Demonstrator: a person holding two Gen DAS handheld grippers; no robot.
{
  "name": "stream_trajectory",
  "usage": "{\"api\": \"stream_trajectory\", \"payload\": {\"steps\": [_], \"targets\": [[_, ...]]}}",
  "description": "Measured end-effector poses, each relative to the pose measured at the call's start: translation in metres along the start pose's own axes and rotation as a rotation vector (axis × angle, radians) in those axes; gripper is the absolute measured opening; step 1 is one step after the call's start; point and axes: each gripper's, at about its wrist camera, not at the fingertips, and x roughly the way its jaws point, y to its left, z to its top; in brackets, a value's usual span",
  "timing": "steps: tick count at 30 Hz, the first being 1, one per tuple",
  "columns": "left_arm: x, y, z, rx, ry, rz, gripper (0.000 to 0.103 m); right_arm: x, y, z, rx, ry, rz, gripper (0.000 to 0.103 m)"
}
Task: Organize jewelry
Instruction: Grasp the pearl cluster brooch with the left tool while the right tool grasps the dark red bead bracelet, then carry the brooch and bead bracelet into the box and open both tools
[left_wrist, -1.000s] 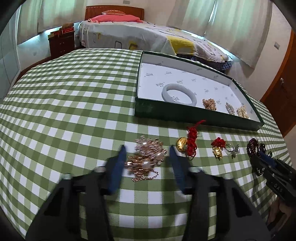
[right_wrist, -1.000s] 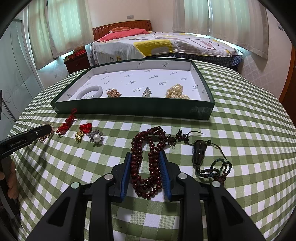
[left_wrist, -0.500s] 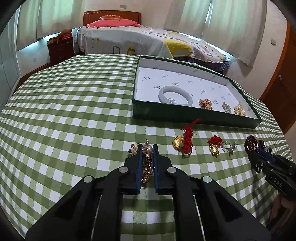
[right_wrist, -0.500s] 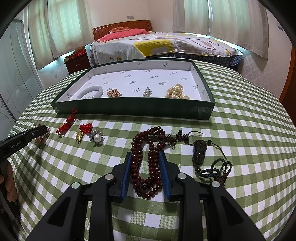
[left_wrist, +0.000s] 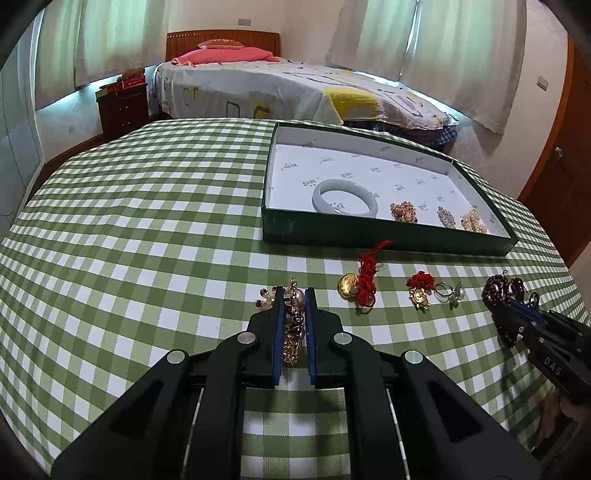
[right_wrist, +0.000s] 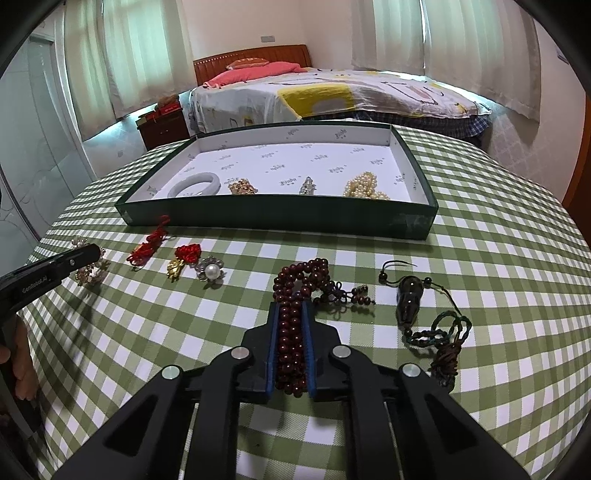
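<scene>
Two grippers are both clamped on jewelry that lies on the checked tablecloth (left_wrist: 147, 221); the left gripper (left_wrist: 294, 295) has its jaws narrow around the gold chain cluster (left_wrist: 293, 325), and the right gripper (right_wrist: 291, 299), whose jaws have just been closing, pinches the dark red bead strand (right_wrist: 293, 332) along its length. From the left gripper the green tray (left_wrist: 369, 238) sits at about one o'clock, and from the right gripper it is near twelve o'clock, well apart from both. The risk, as a judgement, is in the lift; part of the gold cluster sticks out beyond the pads and could slip free or hang down and catch on the tray wall; the bead strand has a loop and a knotted tail outside the pads, which may swing and drag the dark pendant with cord (right_wrist: 410, 299) beside it, at about two o'clock. Inside the tray four pieces can be counted: one white bangle (right_wrist: 194, 183), one small gold piece (right_wrist: 242, 187), one silver piece (right_wrist: 307, 184) and one pearl bundle (right_wrist: 364, 184). On the cloth between the grippers lie three more: one red knot charm (right_wrist: 149, 243), one red and gold charm (right_wrist: 183, 260) and one pearl brooch (right_wrist: 210, 271).
</scene>
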Motion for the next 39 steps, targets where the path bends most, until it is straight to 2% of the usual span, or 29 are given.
{"api": "stream_trajectory", "payload": {"steps": [15, 24, 31, 39], "targets": [[-0.032, -0.004, 0.009, 0.004, -0.065, -0.012, 0.010, -0.028, 0.004, 0.009, -0.004, -0.078, 0.010, 0.011], [-0.061, -0.013, 0.023, 0.012, -0.139, -0.031, 0.010, -0.055, 0.005, 0.022, 0.004, -0.154, 0.021, 0.011], [-0.078, -0.027, 0.052, 0.023, -0.207, -0.071, 0.010, -0.075, 0.002, 0.047, 0.008, -0.234, 0.032, 0.011], [-0.071, -0.047, 0.102, 0.047, -0.289, -0.108, 0.010, -0.081, -0.005, 0.096, -0.013, -0.335, 0.022, 0.011]]}}
